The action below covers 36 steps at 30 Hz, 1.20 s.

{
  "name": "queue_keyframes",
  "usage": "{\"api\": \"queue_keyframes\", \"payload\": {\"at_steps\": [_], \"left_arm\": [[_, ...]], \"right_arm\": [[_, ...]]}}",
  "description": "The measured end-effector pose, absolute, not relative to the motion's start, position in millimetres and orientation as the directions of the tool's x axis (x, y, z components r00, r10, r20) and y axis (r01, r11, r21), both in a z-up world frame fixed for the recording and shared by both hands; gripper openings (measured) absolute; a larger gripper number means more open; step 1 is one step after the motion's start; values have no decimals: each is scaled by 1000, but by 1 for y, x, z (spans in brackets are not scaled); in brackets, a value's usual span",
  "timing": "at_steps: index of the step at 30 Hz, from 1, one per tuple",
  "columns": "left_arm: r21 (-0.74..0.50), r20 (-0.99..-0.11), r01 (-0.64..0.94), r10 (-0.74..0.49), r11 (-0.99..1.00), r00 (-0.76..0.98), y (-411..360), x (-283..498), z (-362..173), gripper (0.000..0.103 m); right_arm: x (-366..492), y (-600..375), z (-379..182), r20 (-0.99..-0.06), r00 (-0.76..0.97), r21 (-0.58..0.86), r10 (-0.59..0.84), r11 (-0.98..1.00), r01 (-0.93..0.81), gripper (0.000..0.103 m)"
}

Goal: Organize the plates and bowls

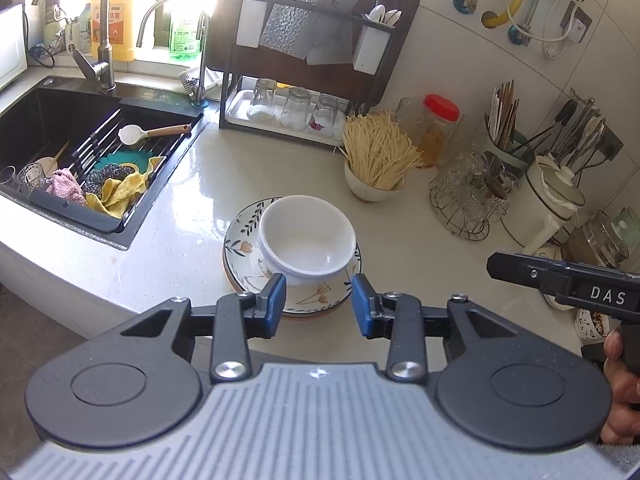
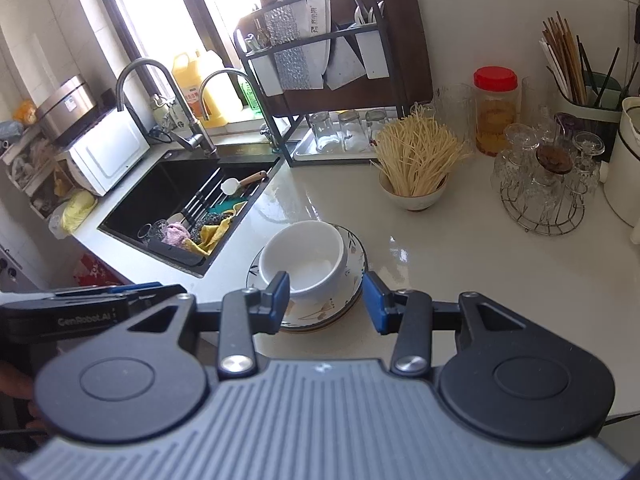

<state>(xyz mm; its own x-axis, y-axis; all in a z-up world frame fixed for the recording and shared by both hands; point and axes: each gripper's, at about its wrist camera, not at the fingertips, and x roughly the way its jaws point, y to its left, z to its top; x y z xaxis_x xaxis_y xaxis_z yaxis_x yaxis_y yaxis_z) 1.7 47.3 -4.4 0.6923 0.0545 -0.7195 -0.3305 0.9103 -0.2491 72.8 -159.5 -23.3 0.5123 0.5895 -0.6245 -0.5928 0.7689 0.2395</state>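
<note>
Hovering over the stack, both grippers part-open and empty, nothing between the pads.

Left gripper [image 1: 319,304]: jaws set at a moderate gap. The white bowl [image 1: 307,236] sits dead ahead, just above the fingertips in the left wrist frame, centre. It rests on the floral plate [image 1: 320,300], which tops a short stack of plates on the pale counter [image 1: 200,184]. The plate's near rim shows in the gap between the pads; I can't confirm contact, it reads as apart.

Right gripper [image 2: 326,302]: similar gap, also holding nothing. In its own frame the bowl [image 2: 302,258] lies slightly left of the gap's centreline, with the left pad overlapping the bowl's near rim in view. The plate [image 2: 340,300] rim sits centred in the gap.

Bowl and plates are round, so there's no long axis to align to; only rim approach matters.

Both tools pitch steeply downward toward the stack from the near counter edge. The right tool shows at right-centre of the left frame, with the hand [image 1: 618,396] behind it. The two look about equally near; left is better centred on the bowl.

The sink [image 1: 24,120] sits upper left, the noodle bowl [image 1: 374,188] beyond the stack; both are clear of the path.
</note>
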Motion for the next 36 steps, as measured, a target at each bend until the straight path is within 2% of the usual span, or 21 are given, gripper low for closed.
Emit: {"api": "queue_keyframes", "payload": {"at_steps": [2,7,10,11,13,15,19,23,29,33,36], "left_arm": [[-247,-718,-329,56,911,694,48,2,-5,48],[-245,-718,-347,71,906,692,45,0,-8,55],[-240,-715,-354,82,904,694,45,0,-9,64],[-237,-717,-359,87,903,692,45,1,-9,68],[-232,-720,-374,100,898,687,48,2,-10,80],[-226,-719,-387,115,894,686,50,3,-9,86],[-201,-720,-397,139,896,680,51,5,-6,93],[-192,-714,-414,162,890,681,52,4,-5,98],[-179,-722,-430,179,885,668,53,6,-7,99],[-178,-718,-430,182,885,671,53,7,-5,99],[-171,-719,-434,189,885,669,52,9,-4,99]], "right_arm": [[72,-160,-25,-629,511,236,586,770,-593,44],[73,-161,-29,-643,533,206,549,795,-571,44],[77,-163,-31,-652,532,207,541,802,-561,46],[78,-163,-31,-650,532,209,542,801,-561,55],[79,-165,-30,-641,553,192,532,809,-555,64],[79,-165,-28,-631,579,158,517,816,-556,68],[81,-164,-28,-619,583,144,527,805,-575,84],[84,-161,-32,-639,569,144,518,807,-573,84],[87,-159,-37,-657,575,127,488,823,-553,85],[87,-162,-37,-635,575,161,516,817,-554,86],[84,-157,-35,-623,591,133,513,813,-567,86]]}}
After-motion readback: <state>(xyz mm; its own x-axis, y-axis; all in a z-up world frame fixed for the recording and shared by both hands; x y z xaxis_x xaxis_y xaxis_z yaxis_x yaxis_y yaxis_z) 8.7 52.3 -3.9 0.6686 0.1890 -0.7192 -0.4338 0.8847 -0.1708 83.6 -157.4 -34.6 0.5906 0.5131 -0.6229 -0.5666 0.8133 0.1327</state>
